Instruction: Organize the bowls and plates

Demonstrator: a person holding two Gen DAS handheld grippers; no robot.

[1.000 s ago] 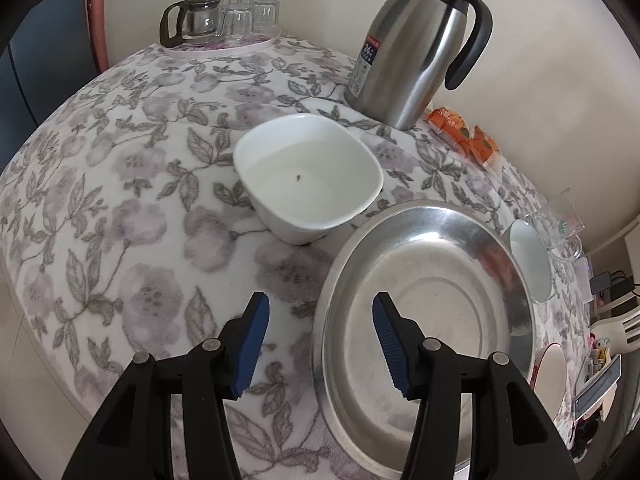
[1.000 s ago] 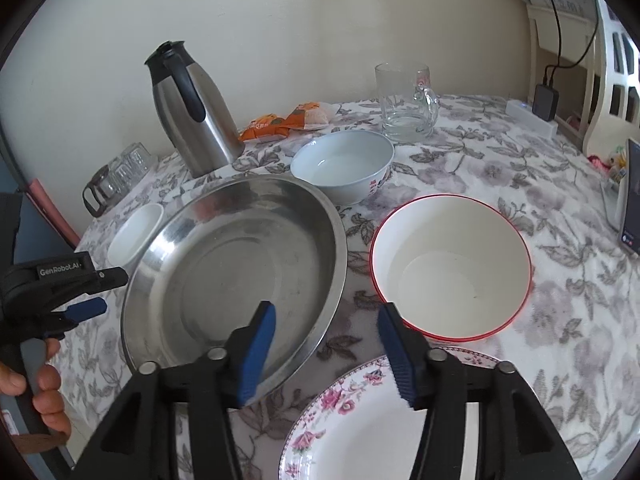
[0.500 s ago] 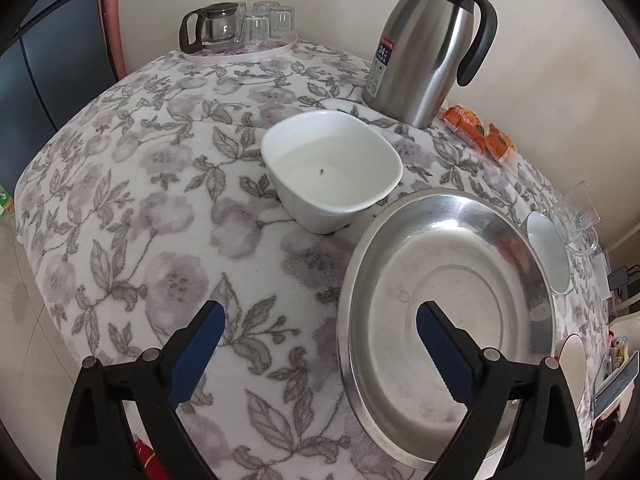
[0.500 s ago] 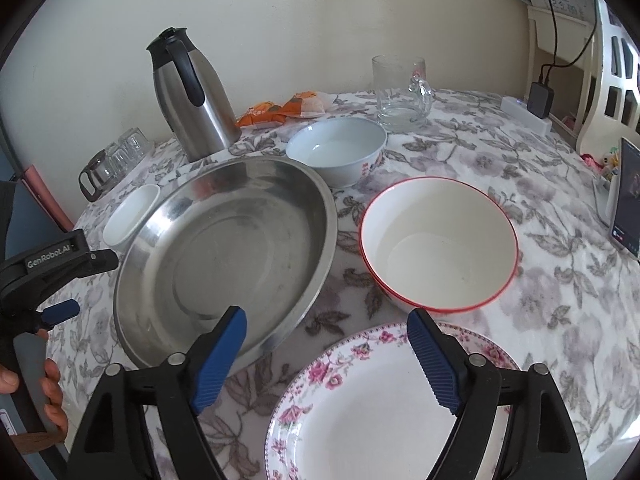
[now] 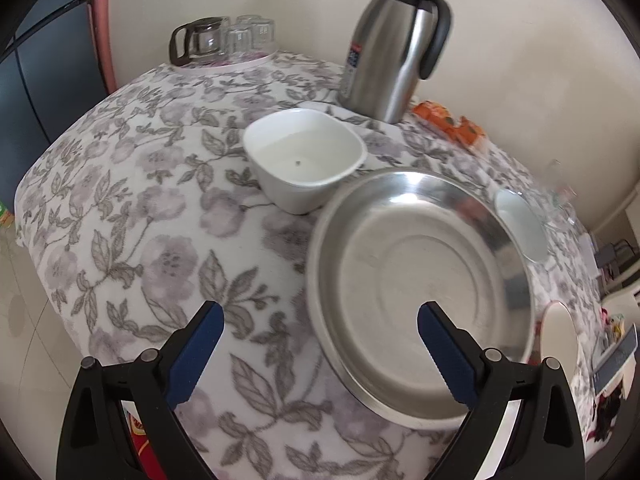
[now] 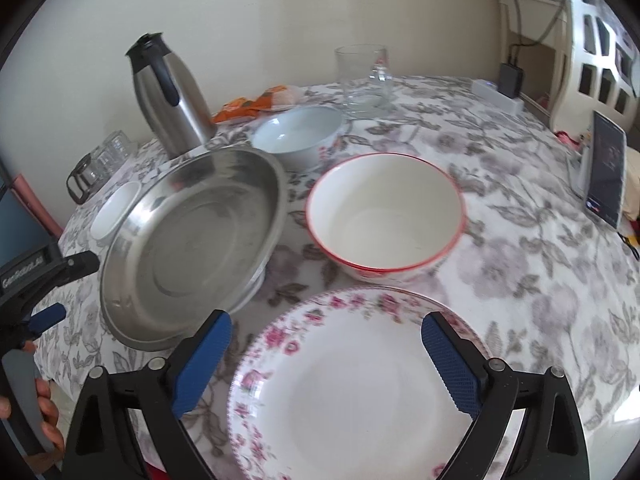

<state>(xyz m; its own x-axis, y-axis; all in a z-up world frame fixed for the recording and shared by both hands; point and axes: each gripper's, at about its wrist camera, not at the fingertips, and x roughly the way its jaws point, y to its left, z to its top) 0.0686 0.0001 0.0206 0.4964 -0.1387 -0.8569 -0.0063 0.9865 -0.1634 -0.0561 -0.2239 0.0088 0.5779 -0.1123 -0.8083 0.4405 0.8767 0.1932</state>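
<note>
Left wrist view: left gripper (image 5: 320, 338) jaws wide apart, nothing between them, hanging over the near rim of the steel pan (image 5: 420, 292). Square white bowl (image 5: 306, 158) sits just behind the pan, touching or nearly so. Judgement: an approach step, nothing picked up yet; next move calls for choosing one dish and closing on its rim. Desk wears a grey floral cloth (image 5: 140, 208); thermos (image 5: 394, 40) and glass cups (image 5: 224, 38) stand at the far edge by the wall.

Right wrist view: right gripper (image 6: 326, 346) jaws opening, almost fully spread, empty, above the floral plate (image 6: 360, 384). Red-rimmed bowl (image 6: 386, 212) beyond it, pale bowl (image 6: 298, 134) further back. Glass mug (image 6: 364, 78) near the wall; phone (image 6: 606, 168) propped at right.
</note>
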